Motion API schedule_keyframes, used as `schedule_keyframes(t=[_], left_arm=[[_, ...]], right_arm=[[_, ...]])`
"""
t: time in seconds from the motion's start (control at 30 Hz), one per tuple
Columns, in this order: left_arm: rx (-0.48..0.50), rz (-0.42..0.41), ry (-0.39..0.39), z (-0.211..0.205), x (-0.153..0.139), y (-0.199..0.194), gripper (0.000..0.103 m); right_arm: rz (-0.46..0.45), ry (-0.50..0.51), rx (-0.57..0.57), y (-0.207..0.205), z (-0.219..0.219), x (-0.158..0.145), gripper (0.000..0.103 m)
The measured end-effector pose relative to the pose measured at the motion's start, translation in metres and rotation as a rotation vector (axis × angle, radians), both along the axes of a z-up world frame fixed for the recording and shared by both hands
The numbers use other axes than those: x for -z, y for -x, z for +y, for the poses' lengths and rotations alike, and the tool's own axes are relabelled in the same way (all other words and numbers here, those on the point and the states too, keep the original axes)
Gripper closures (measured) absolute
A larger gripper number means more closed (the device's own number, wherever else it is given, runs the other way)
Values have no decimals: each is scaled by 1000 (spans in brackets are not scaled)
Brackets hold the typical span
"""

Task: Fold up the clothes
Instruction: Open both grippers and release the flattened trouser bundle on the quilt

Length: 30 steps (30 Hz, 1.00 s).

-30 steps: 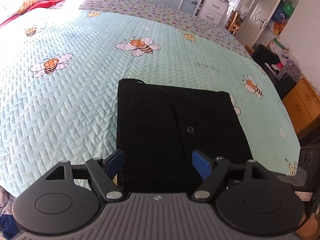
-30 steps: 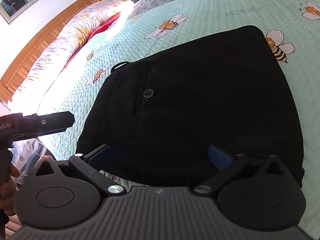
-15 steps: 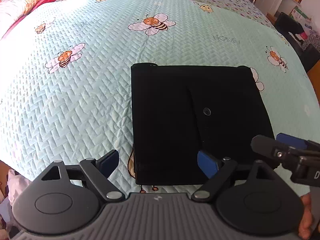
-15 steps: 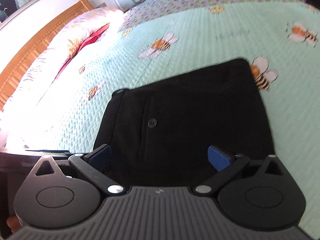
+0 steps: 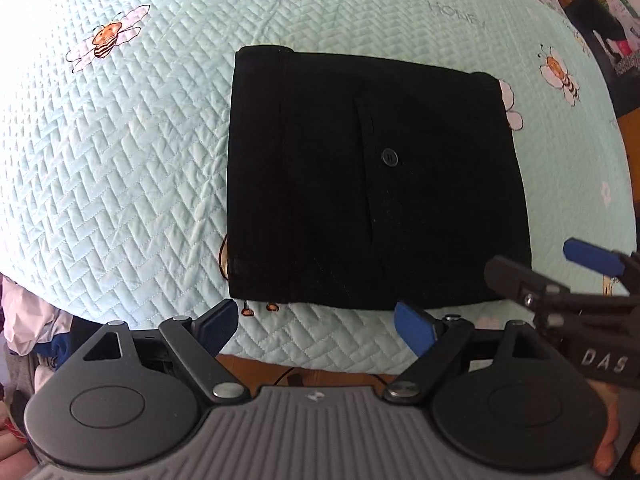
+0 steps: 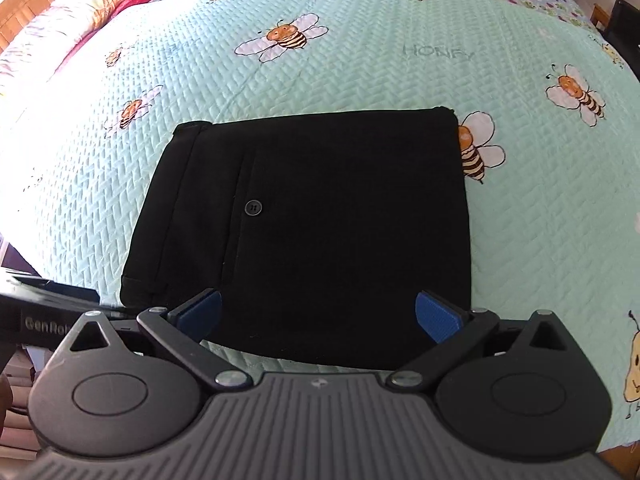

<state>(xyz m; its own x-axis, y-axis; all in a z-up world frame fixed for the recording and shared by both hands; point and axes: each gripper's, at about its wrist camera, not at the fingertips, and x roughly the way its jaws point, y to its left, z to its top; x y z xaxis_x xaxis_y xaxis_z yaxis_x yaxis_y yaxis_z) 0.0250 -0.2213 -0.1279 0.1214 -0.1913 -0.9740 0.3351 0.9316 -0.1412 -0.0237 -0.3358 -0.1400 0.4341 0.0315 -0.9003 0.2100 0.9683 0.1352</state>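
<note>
While you hold both tools back at the near edge of the bed, your left gripper point(image 5: 316, 326) sits low and level, its two blue-padded fingers point(image 5: 414, 326) spread wide apart with nothing between them. It hovers over the edge of the pale green bee-print quilt point(image 5: 120, 168), short of the clothing, and its tips touch nothing. Just ahead of it lies the folded black garment point(image 5: 372, 184), a flat, neat rectangle resting on the quilt near the bed's near edge, with a small dark button point(image 5: 389, 157) beside a vertical pocket seam on its upper face. The left edge of the fold shows a thicker band that looks like a waistband.

Further right, your right gripper point(image 6: 318, 316) is also released, its jaws splayed wide and empty. It points forward and slightly down over the near edge of the same garment point(image 6: 320, 220), with the button point(image 6: 253, 207) ahead and left of centre; whether the pads graze the cloth you cannot tell from this view. In the left wrist view this tool enters from the right edge, one blue finger raised above the quilt, with part of your hand point(image 5: 608, 444) behind it. A printed bee point(image 6: 474, 148) peeks out at the garment's far right corner.
</note>
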Motion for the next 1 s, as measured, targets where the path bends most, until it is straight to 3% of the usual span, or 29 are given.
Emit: schedule_keyframes(t=[1.0], left_arm=[[14, 52, -39, -9, 12, 4, 15]], right_arm=[[44, 3, -7, -6, -1, 3, 1]])
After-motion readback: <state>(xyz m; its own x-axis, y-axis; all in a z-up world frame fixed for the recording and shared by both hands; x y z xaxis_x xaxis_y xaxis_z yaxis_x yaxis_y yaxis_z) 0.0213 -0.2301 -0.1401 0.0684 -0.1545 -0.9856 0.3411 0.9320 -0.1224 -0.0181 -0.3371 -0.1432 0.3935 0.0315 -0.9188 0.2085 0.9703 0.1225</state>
